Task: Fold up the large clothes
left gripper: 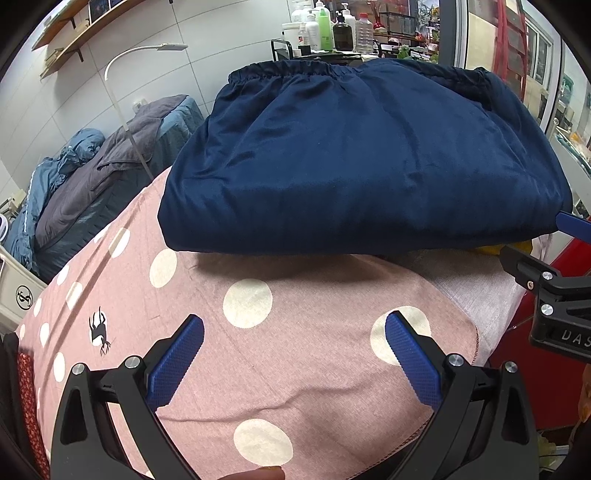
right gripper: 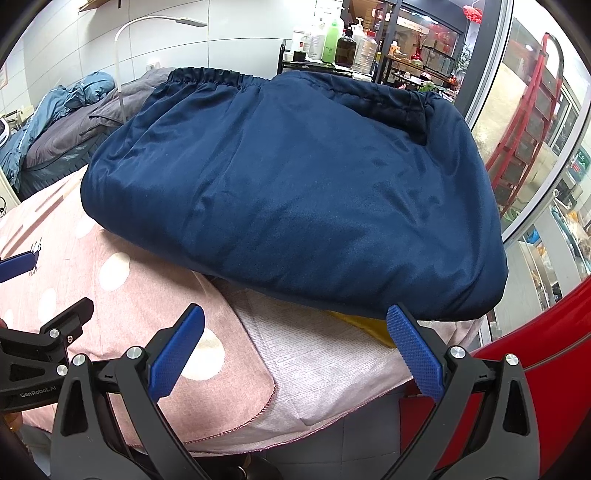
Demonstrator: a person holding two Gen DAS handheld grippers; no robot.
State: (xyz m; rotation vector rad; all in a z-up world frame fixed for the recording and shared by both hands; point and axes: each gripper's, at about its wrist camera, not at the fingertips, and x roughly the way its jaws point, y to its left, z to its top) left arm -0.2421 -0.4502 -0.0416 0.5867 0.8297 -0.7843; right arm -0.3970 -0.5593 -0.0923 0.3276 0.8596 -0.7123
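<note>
Nearest us, our left claw hangs spread wide and empty over the pink polka-dot cover; our right claw is equally agape, holding nothing, above the pale cloth at that cover's edge. Beyond both lies the folded navy garment, elastic waistband farthest away, with bottles behind.

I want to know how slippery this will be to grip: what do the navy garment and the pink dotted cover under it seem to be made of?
The navy garment looks like a soft, smooth fabric with a slight sheen, perhaps velour or satin-like polyester: light patches glide over its folds, and its far edge is gathered with elastic. The pink dotted cover looks like matte woven cotton or a blend: a fine weave grain shows, with no shine.
</note>
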